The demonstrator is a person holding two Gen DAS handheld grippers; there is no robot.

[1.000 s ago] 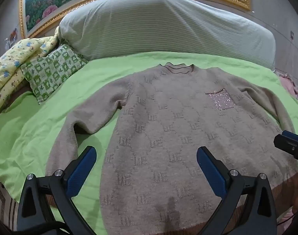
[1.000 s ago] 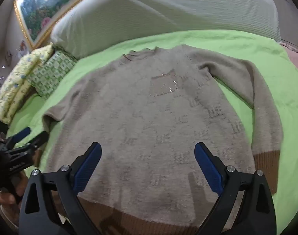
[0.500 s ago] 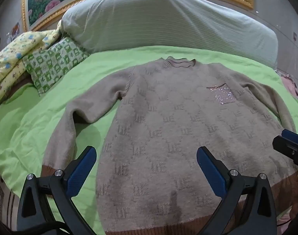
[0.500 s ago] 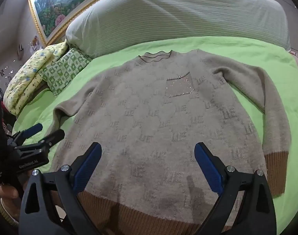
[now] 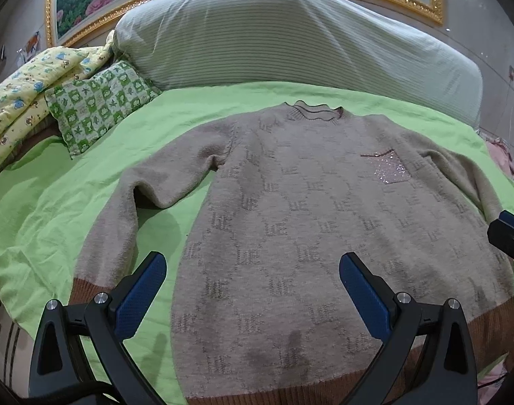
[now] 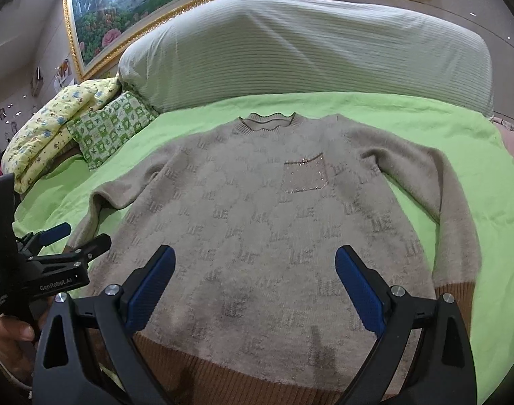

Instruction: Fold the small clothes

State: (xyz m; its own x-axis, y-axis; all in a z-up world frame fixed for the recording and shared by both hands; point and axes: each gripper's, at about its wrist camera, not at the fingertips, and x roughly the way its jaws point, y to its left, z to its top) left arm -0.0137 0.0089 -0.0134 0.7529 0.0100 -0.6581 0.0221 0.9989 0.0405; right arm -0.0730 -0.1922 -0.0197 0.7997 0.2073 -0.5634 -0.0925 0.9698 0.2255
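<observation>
A beige knitted sweater with a sparkly chest pocket (image 5: 324, 222) lies flat on the lime-green bed sheet (image 5: 54, 209); left gripper (image 5: 253, 287) and right gripper (image 6: 253, 280) hover, jaws wide, seemingly above its brown hem.

Sweater (image 5: 290, 236) hem corners behind gripper frames; framed painting (image 6: 149, 10) cropped by the top edge

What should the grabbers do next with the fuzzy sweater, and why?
Probably lower the left gripper onto the near cuff to fold that sleeve inward: the sweater lies flat and unfolded, and both grippers are open and empty.
</observation>
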